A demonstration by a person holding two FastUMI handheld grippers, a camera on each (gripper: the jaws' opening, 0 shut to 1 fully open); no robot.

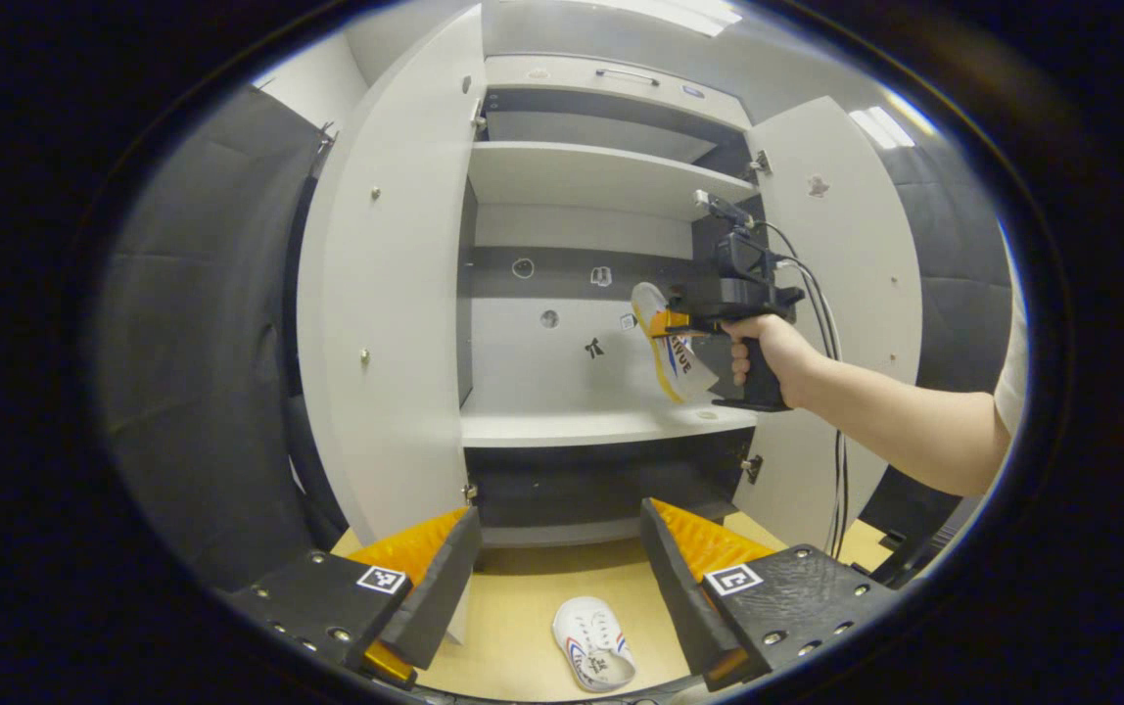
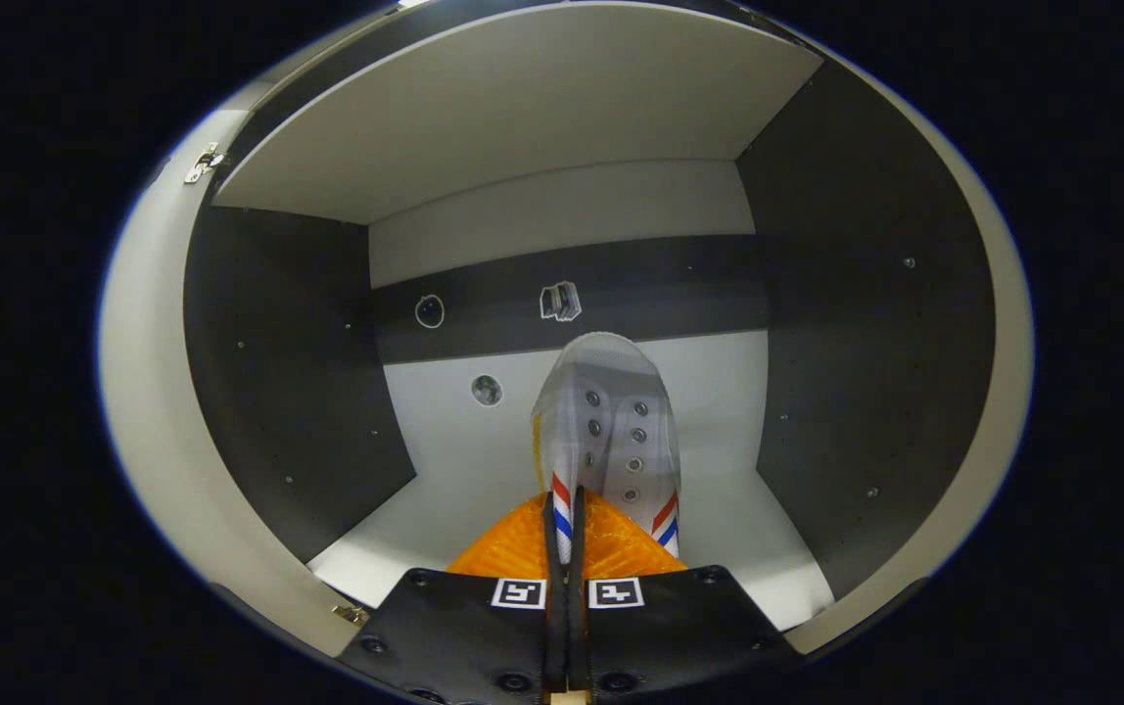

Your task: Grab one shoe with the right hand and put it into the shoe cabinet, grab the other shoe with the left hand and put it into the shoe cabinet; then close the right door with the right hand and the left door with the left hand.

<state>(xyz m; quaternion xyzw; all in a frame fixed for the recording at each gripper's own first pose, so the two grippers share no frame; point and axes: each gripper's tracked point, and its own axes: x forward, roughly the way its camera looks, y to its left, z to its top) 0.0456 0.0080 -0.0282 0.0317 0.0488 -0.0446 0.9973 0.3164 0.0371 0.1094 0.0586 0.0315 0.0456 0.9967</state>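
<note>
Fingers of your right gripper [image 2: 565, 529] were clamped on the first shoe [image 2: 609, 421], carrying it toe-first over the cabinet shelf [image 2: 444, 499]. Your left gripper [image 1: 557, 548] hung with fingers apart above the other shoe [image 1: 593, 643], ready for its turn.

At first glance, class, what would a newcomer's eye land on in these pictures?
First, the white shoe pinched in the right claw, held above the cabinet's middle shelf between two wide-open doors. Next, the other shoe lying on the floor in front of the cabinet, below the open left claw.
</note>
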